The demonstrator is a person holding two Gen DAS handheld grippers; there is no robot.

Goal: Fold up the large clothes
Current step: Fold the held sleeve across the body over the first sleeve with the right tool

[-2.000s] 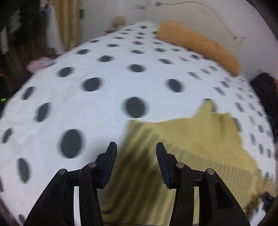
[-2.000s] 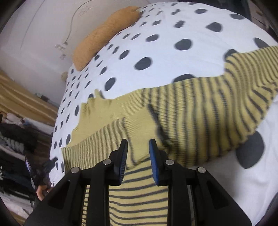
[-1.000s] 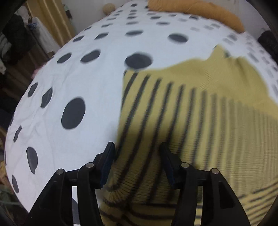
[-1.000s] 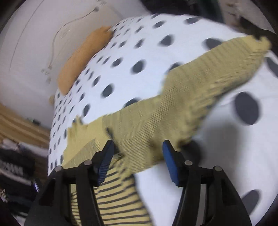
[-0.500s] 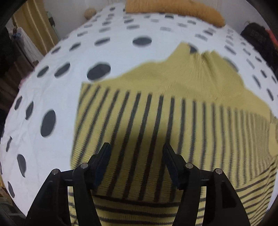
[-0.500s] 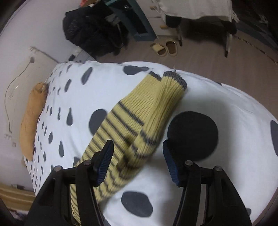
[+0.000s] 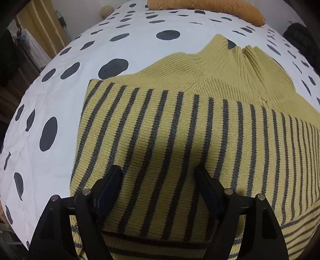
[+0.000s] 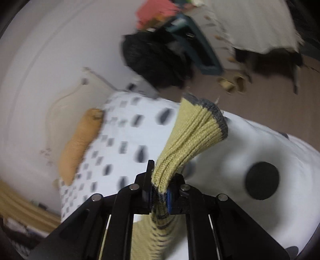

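A yellow sweater (image 7: 180, 130) with grey stripes lies spread on the white, dark-dotted bed cover (image 7: 60, 100), one striped sleeve folded across its chest. My left gripper (image 7: 159, 170) hovers just over that striped part, its jaws opening with nothing pinched between them. In the right wrist view my right gripper (image 8: 162, 176) is closing on the sweater's other sleeve (image 8: 192, 140). The pads squeeze the bunched knit, and the grey-edged cuff sticks up beyond the fingers, lifted off the bed cover (image 8: 140, 130).
An orange pillow (image 7: 210, 8) lies at the head of the bed, also visible as the pillow (image 8: 80, 144) in the right wrist view. Beyond the bed's edge are a black bag (image 8: 156, 60), slippers (image 8: 232, 82) on the floor and a cloth-draped table (image 8: 250, 24).
My right gripper went from open around the sleeve to shut on it and raised it off the bed. My left gripper slid over the sweater's body and spread its jaws wider.
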